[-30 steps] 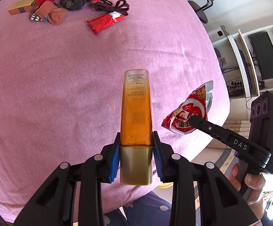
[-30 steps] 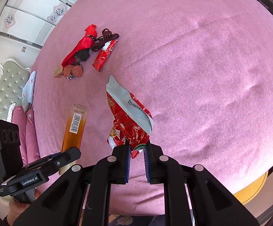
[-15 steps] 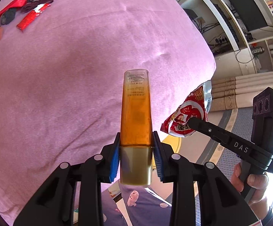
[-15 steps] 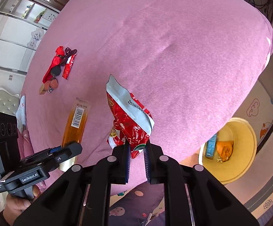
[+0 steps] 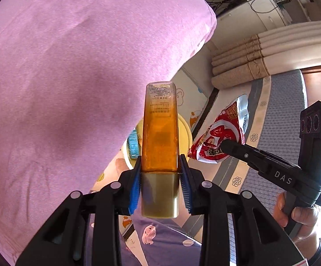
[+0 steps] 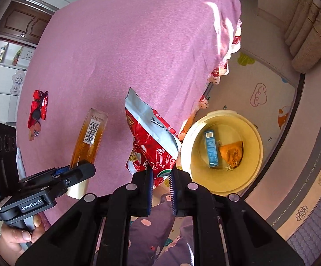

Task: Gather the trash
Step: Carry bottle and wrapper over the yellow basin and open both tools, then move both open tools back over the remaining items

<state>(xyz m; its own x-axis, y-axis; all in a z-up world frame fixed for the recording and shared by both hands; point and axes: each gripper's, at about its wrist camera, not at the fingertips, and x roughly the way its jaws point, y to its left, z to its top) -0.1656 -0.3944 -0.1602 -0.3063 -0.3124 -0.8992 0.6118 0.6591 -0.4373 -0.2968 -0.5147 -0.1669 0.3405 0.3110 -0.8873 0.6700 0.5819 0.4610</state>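
Observation:
My left gripper [image 5: 160,175] is shut on an amber plastic bottle [image 5: 160,133] with a gold cap, held out past the edge of the pink-covered bed [image 5: 60,66]. In the right wrist view the same bottle [image 6: 89,139] shows at the left in the left gripper [image 6: 72,173]. My right gripper [image 6: 161,181] is shut on a crumpled red and silver snack bag [image 6: 151,141]; from the left wrist camera the bag [image 5: 220,137] hangs to the bottle's right. A yellow basin [image 6: 255,155] stands on the floor below, holding a blue box [image 6: 211,148] and an orange pouch [image 6: 231,153].
A small pile of red wrappers and dark items [image 6: 37,110] lies far back on the pink cover. Rolled beige mats [image 5: 249,59] lie on the floor beyond a patterned play mat [image 6: 271,93]. A person's hand [image 5: 297,217] grips the right tool's handle.
Both grippers swept sideways off the bed's middle toward its edge, each keeping its item. The yellow basin and floor came into view; the pile of wrappers slid far back.

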